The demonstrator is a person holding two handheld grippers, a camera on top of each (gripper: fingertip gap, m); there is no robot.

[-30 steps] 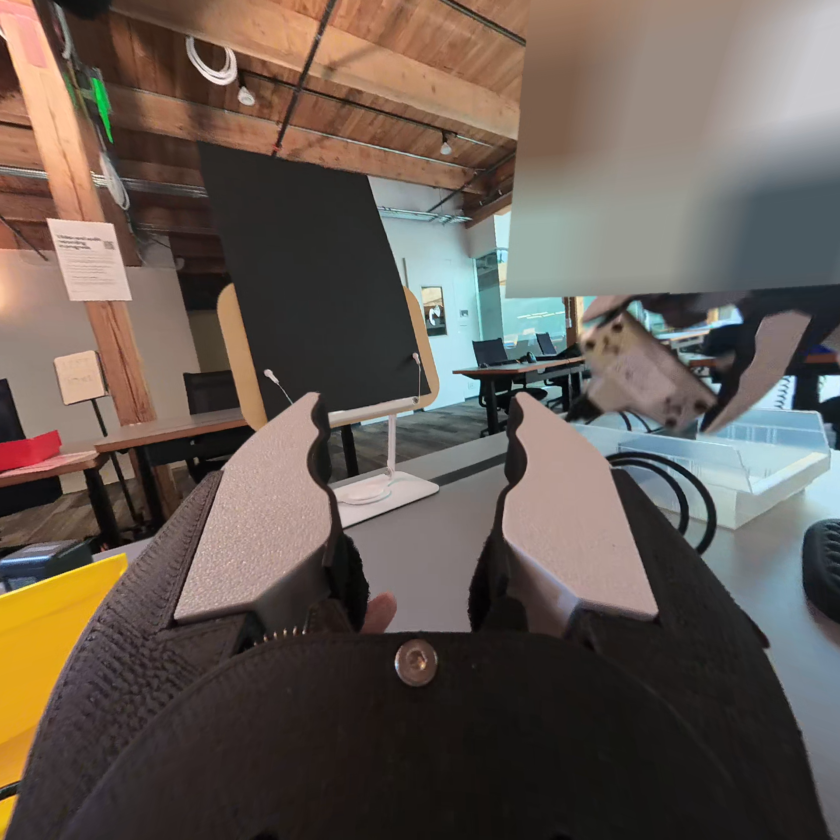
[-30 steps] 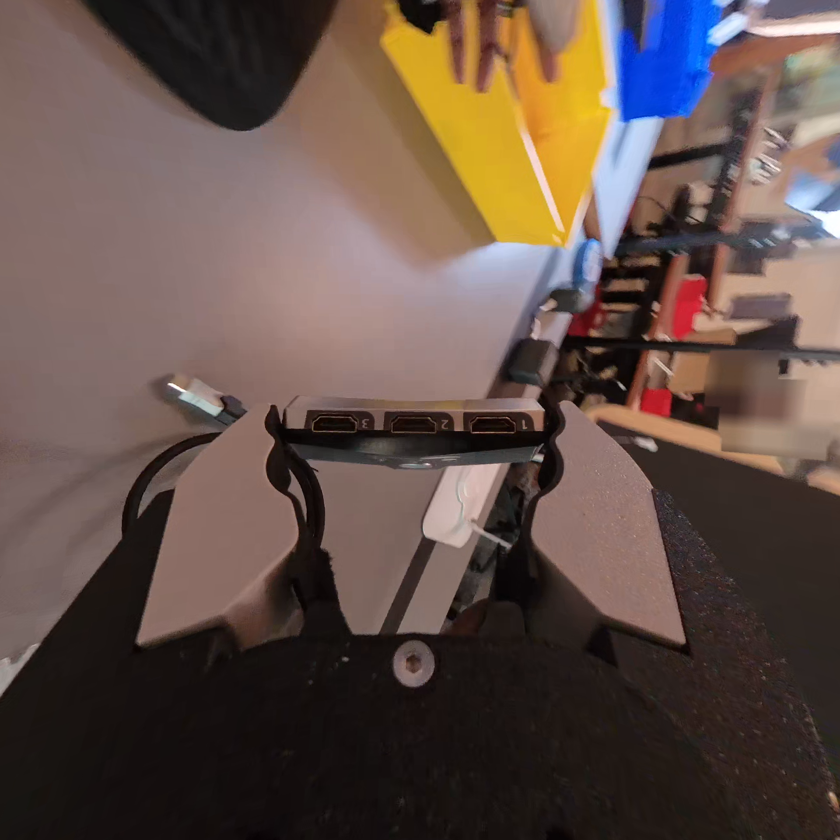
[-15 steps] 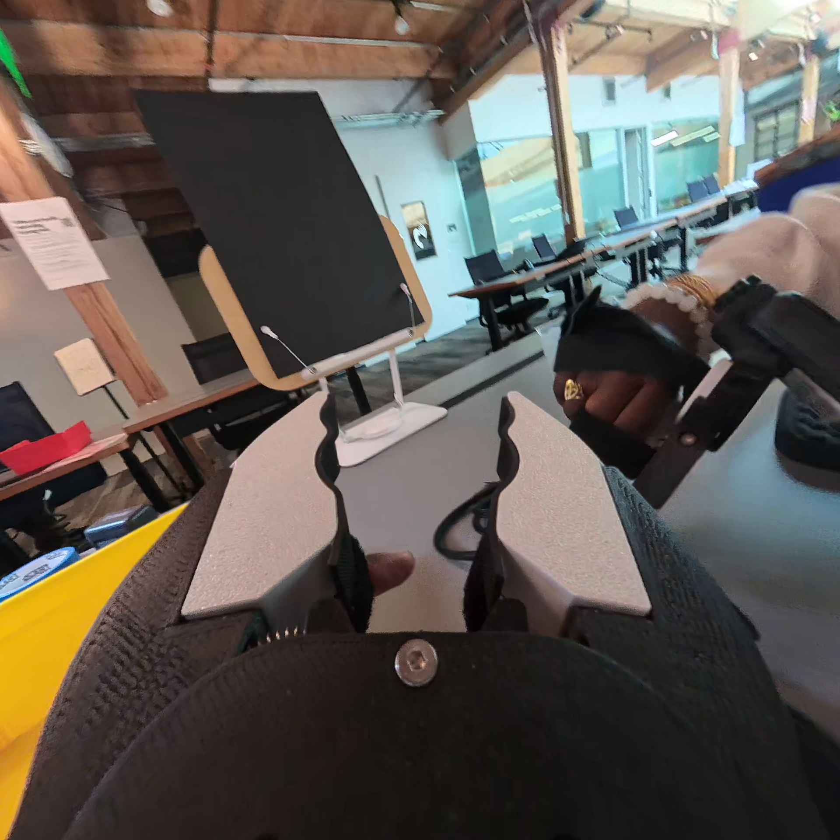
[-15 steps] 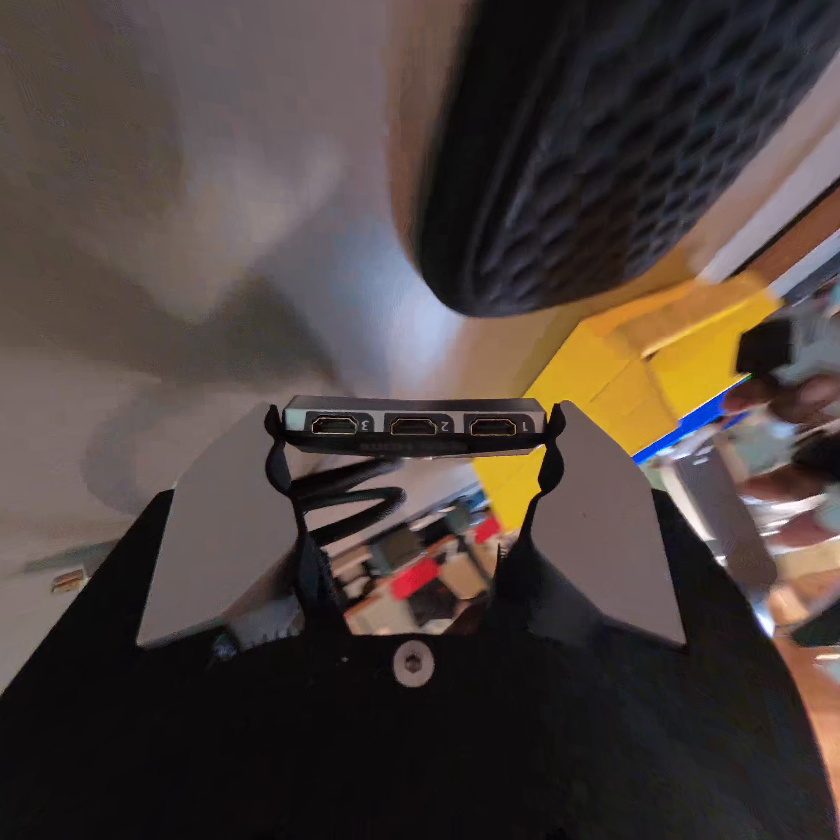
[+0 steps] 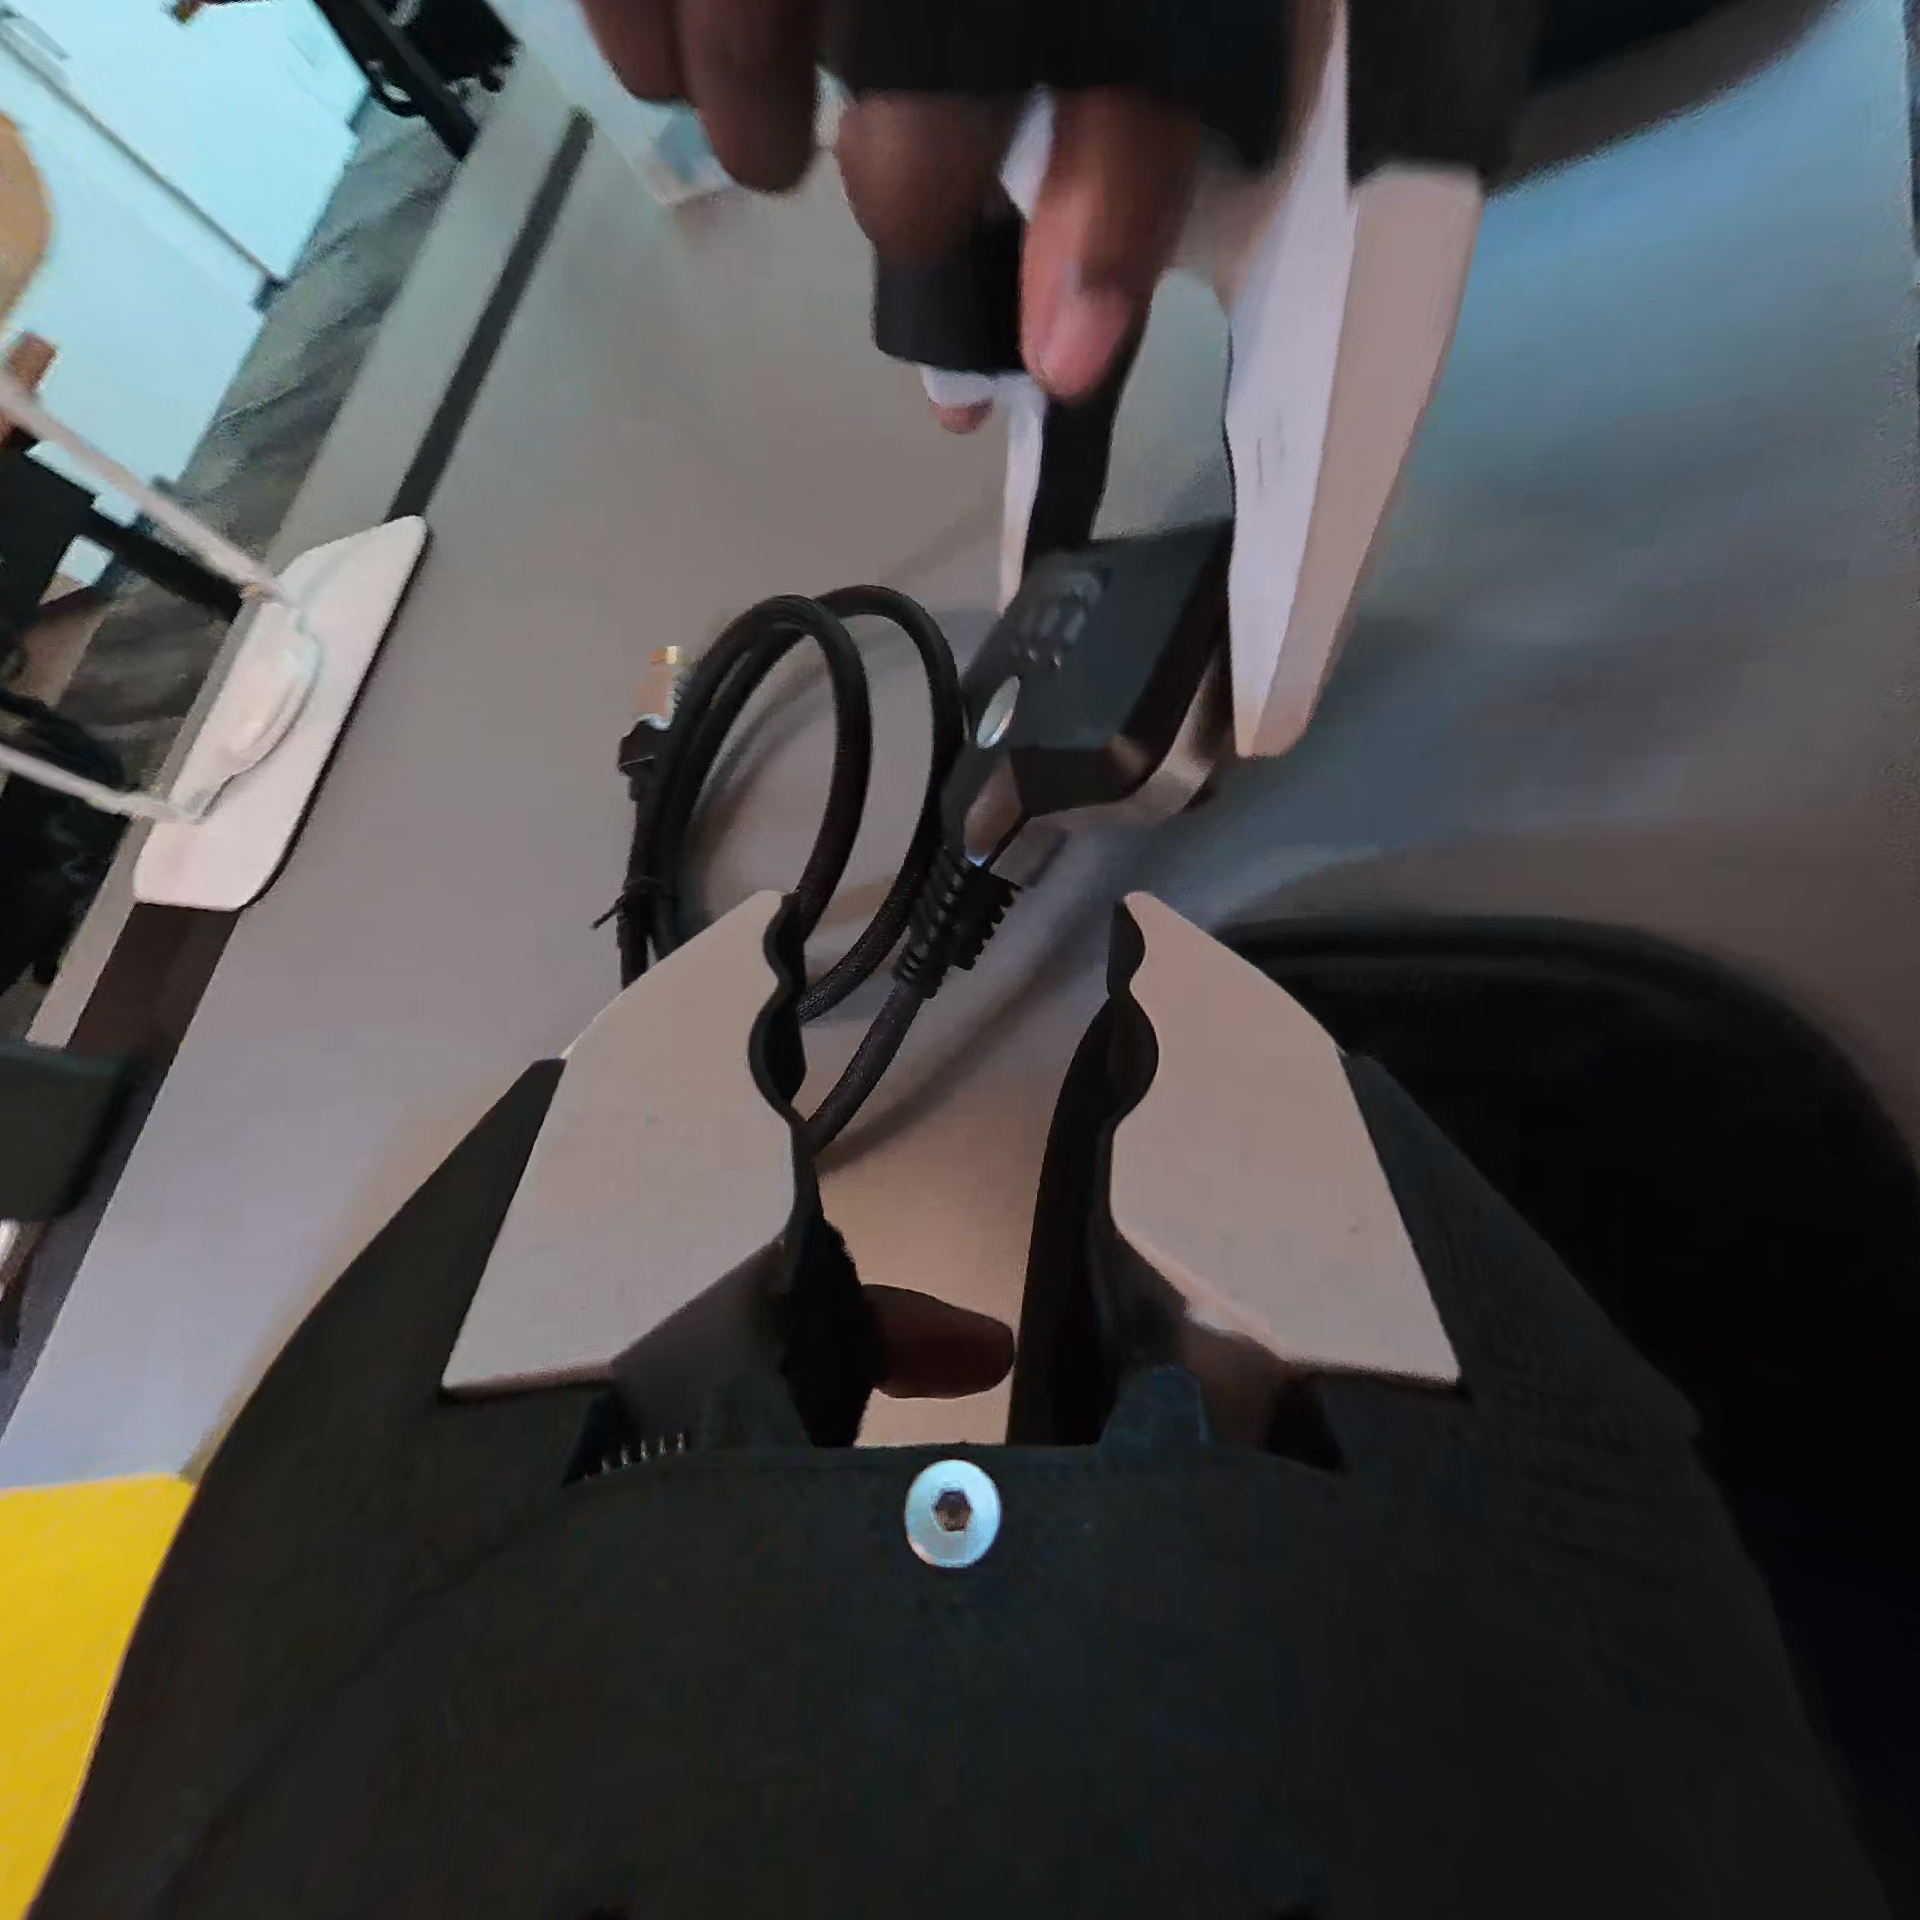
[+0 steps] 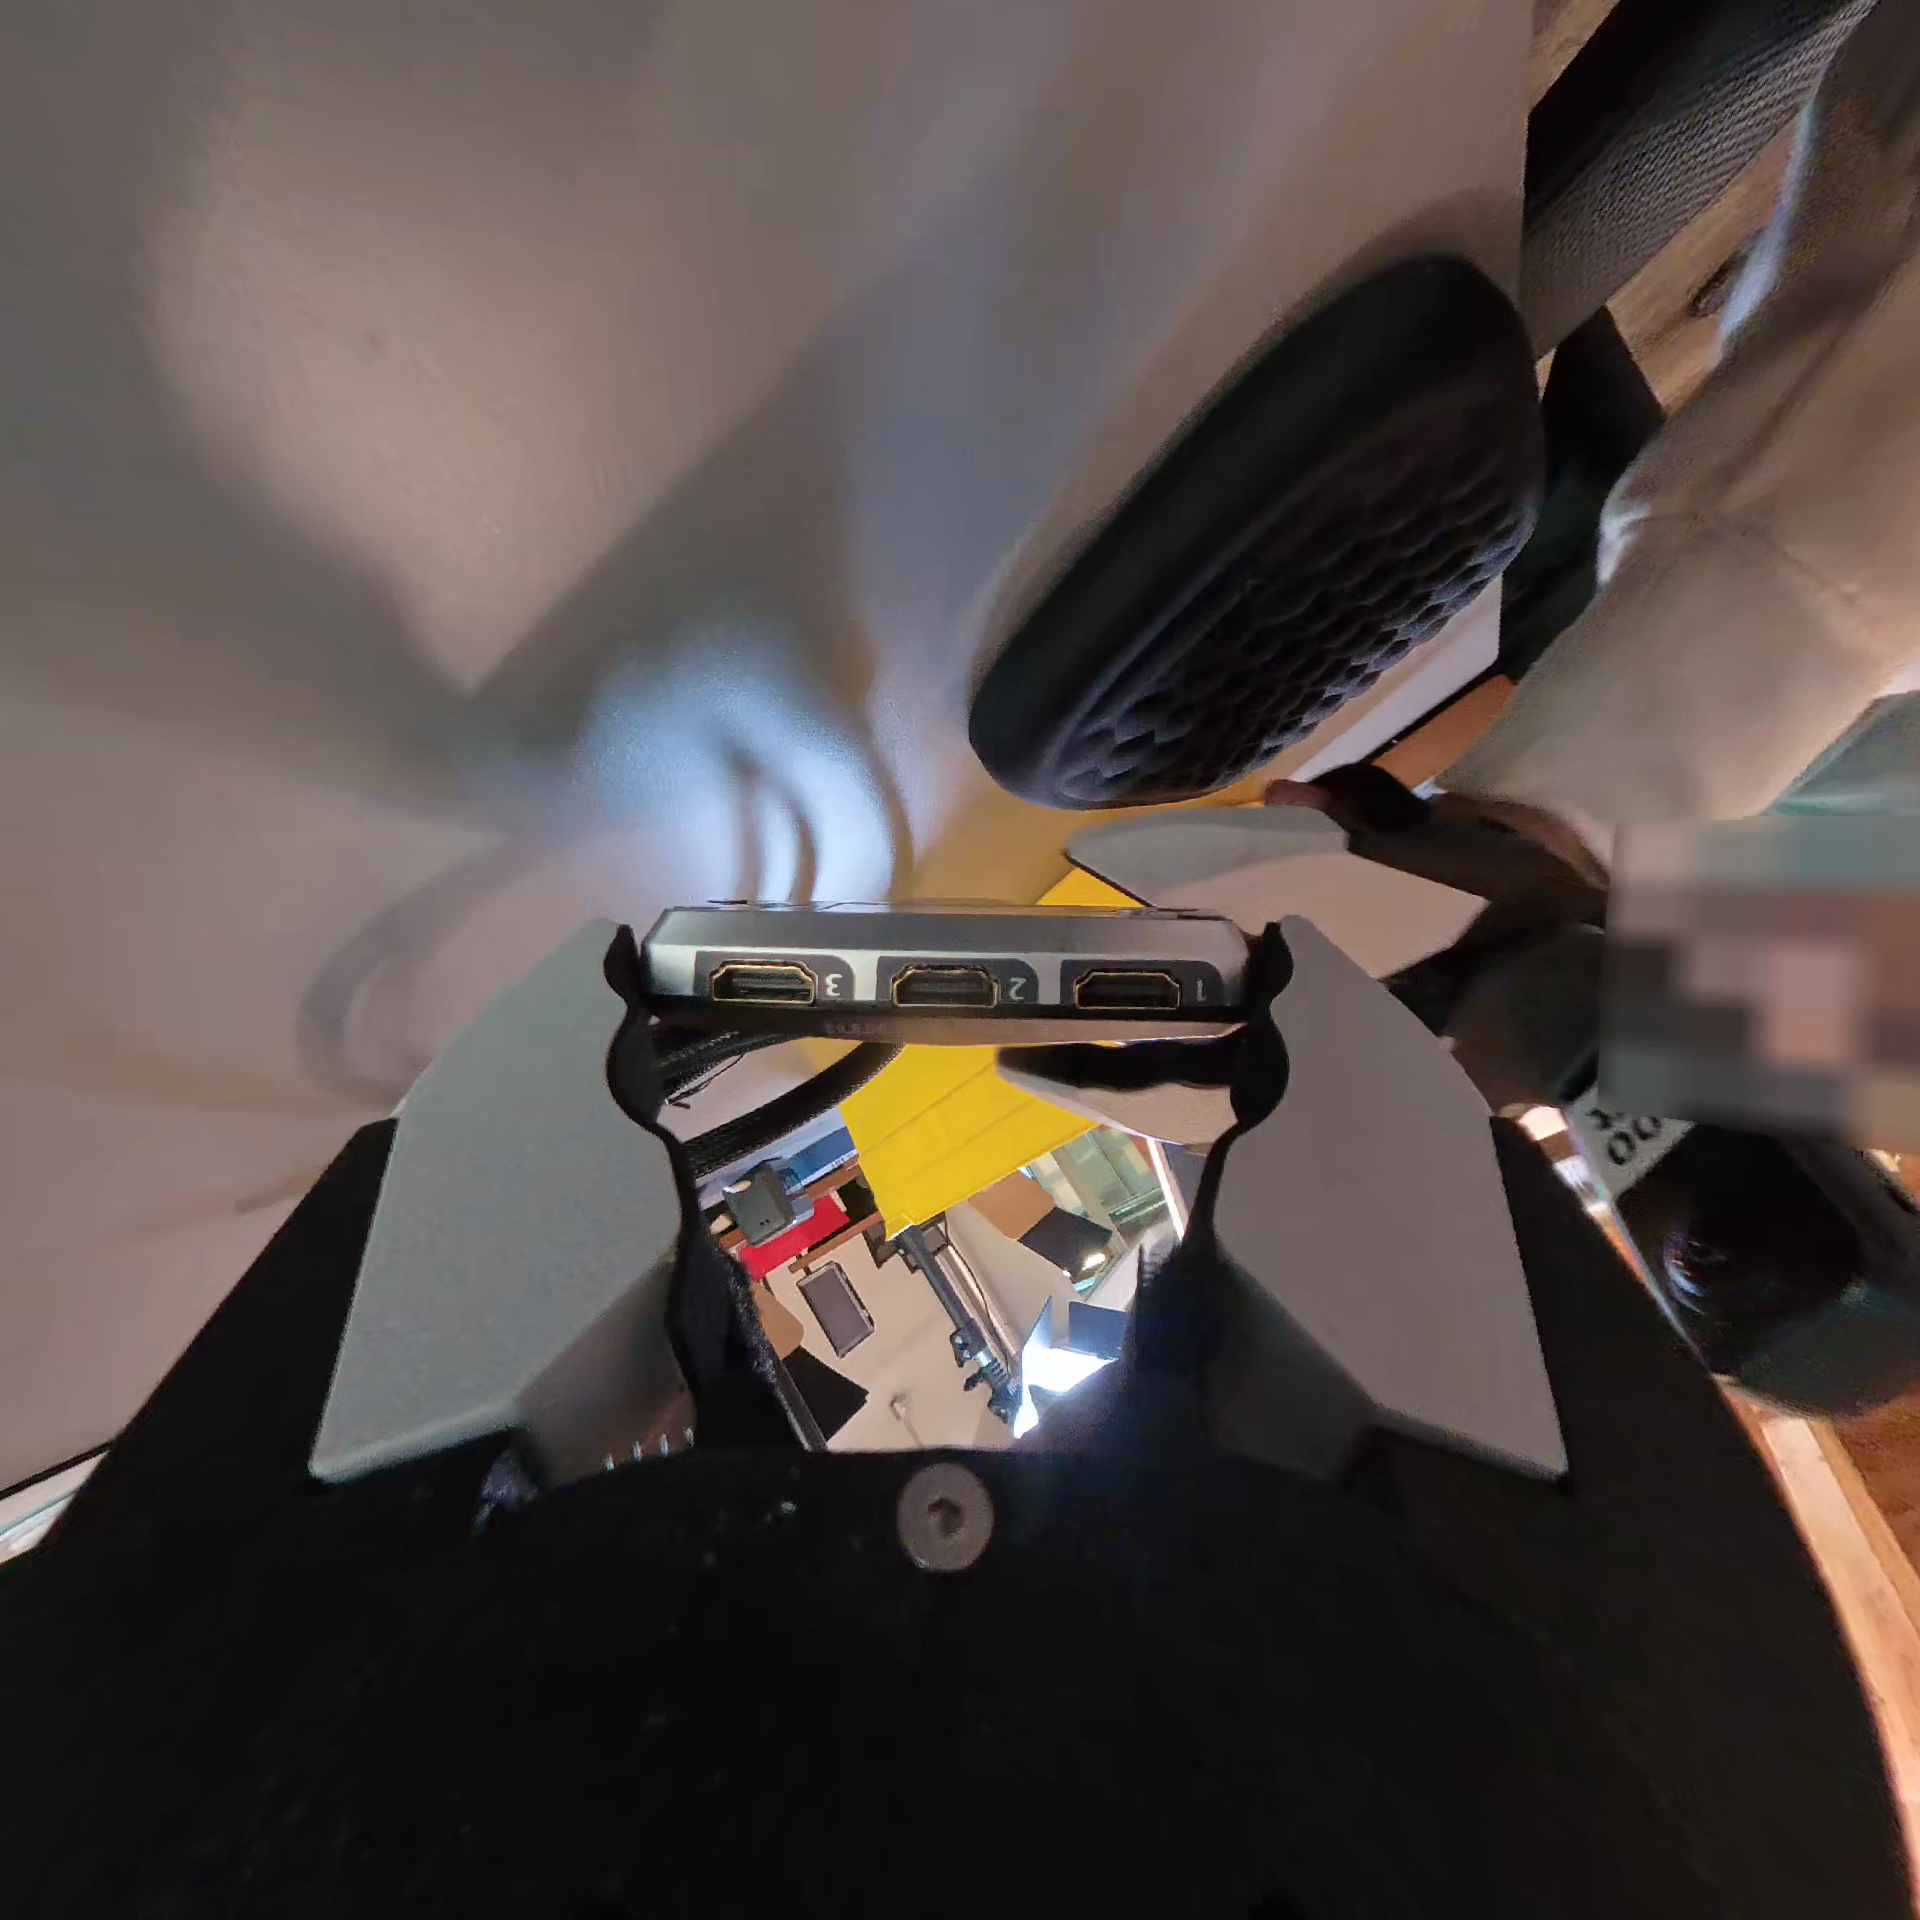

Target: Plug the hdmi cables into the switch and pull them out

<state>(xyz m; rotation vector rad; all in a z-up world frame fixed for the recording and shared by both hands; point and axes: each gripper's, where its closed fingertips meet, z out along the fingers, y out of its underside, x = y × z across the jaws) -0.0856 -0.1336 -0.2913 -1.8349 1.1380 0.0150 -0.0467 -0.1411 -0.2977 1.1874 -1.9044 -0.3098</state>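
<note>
Switch (image 6: pixel 940 961) pinched in right jaws, three empty ports facing out for plugging | left jaws spread, empty, nearing coiled cable (image 5: pixel 831 790) on counter (image 5: pixel 520 520)

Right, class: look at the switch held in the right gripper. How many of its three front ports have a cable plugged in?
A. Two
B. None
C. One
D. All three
B: in the right wrist view the switch, clamped between the right gripper fingers, shows all three front ports as open, empty sockets, with no plug seated in any of them.
</note>
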